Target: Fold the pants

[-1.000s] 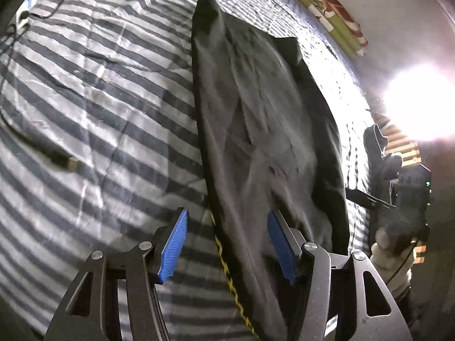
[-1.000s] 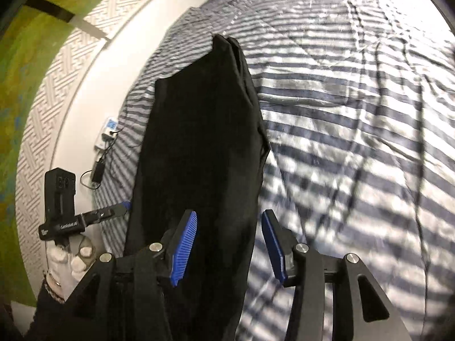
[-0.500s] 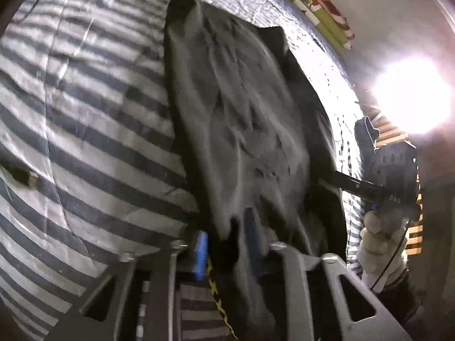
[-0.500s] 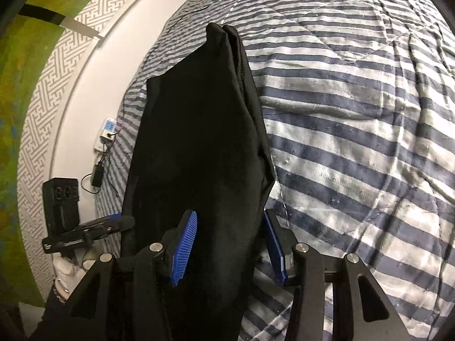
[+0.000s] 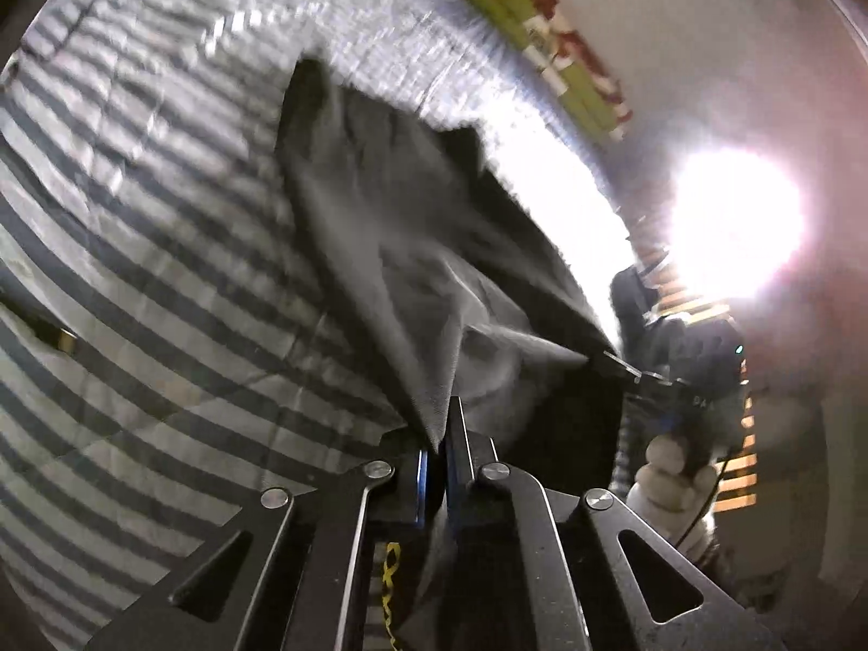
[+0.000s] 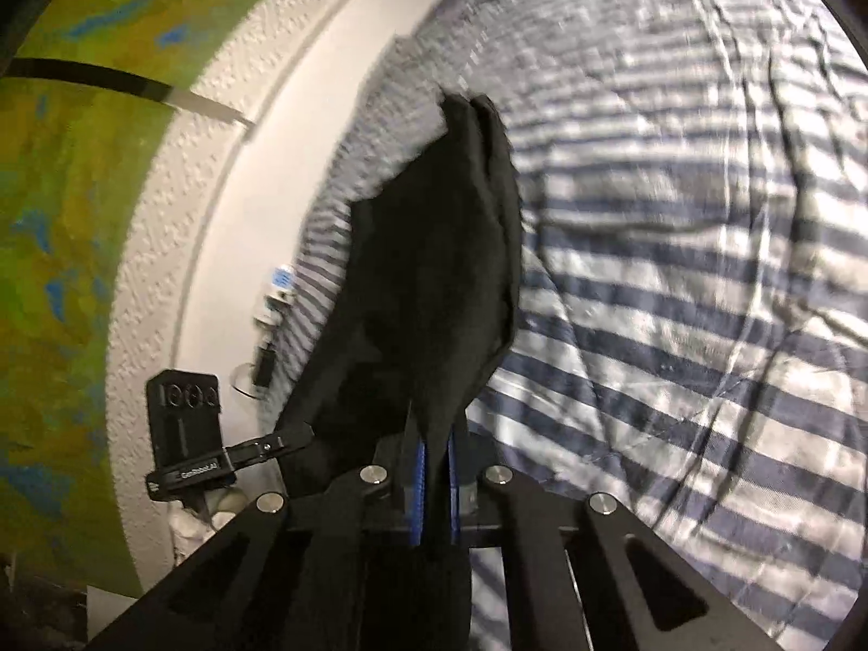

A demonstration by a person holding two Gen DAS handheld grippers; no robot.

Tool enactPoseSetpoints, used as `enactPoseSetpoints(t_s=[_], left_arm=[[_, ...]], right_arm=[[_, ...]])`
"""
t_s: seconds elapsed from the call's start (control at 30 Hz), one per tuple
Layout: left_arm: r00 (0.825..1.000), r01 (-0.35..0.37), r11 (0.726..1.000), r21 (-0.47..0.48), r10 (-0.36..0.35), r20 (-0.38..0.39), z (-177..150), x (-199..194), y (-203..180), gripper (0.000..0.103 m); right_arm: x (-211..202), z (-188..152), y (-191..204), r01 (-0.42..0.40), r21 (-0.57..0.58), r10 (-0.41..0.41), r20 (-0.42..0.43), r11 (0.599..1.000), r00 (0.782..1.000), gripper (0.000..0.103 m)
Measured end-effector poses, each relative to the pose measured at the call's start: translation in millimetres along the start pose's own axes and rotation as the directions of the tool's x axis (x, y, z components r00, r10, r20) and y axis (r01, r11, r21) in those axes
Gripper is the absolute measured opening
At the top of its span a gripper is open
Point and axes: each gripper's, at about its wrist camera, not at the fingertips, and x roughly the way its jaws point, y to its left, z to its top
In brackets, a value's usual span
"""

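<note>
Both clamped on the pants [image 5: 412, 249]: left claw [image 5: 434, 453], right claw [image 6: 436, 461], near end seemingly lifted off bed [image 5: 163, 282]. Next: carry toward far end, level.

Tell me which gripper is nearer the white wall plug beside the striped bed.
Left. The left gripper clamps the black pants at the edge beside the white wall plug; the right gripper clamps the opposite edge, out over the striped bedspread.
</note>
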Motion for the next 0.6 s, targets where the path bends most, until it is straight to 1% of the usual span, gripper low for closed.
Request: enactPoseSetpoints(t_s=[0.03, 0.13, 0.2, 0.27, 0.33, 0.4, 0.5, 0.57, 0.6], left_arm=[[1.000, 0.010, 1.000, 0.003, -0.010, 0.013, 1, -9, -4, 0.004], [0.996, 0.041, 0.998, 0.047, -0.045, 0.081, 2, -40, -36, 0.004], [0.992, 0.051, 0.995, 0.085, -0.061, 0.113, 2, -70, -51, 0.004], [0.984, 0.061, 0.989, 0.137, -0.082, 0.156, -5, -98, -73, 0.004], [0.977, 0.064, 0.980, 0.186, -0.100, 0.191, -16, -131, -93, 0.004], [0.970, 0.062, 0.973, 0.221, -0.111, 0.217, -29, -154, -109, 0.004], [0.962, 0.072, 0.964, 0.255, -0.135, 0.239, -47, -178, -128, 0.004], [0.958, 0.071, 0.959, 0.276, -0.143, 0.249, -59, -193, -138, 0.004], [0.957, 0.073, 0.955, 0.288, -0.149, 0.251, -70, -206, -144, 0.004]], right_arm=[[-7, 0, 4, -0.013, -0.003, 0.014, 0.019, 1.000, 1.000, 0.005], [-34, -2, 25, -0.056, -0.025, 0.058, 0.079, 0.998, 0.995, 0.005], [-55, -8, 43, -0.076, -0.057, 0.083, 0.120, 0.995, 0.989, 0.005], [-82, -16, 66, -0.099, -0.104, 0.115, 0.164, 0.990, 0.980, 0.005], [-104, -26, 86, -0.105, -0.145, 0.132, 0.192, 0.984, 0.972, 0.005], [-125, -39, 104, -0.110, -0.188, 0.150, 0.215, 0.976, 0.965, 0.005], [-154, -64, 136, -0.107, -0.257, 0.173, 0.250, 0.961, 0.953, 0.005], [-168, -78, 149, -0.105, -0.279, 0.181, 0.263, 0.955, 0.948, 0.005], [-175, -85, 155, -0.107, -0.288, 0.187, 0.266, 0.952, 0.946, 0.005]])
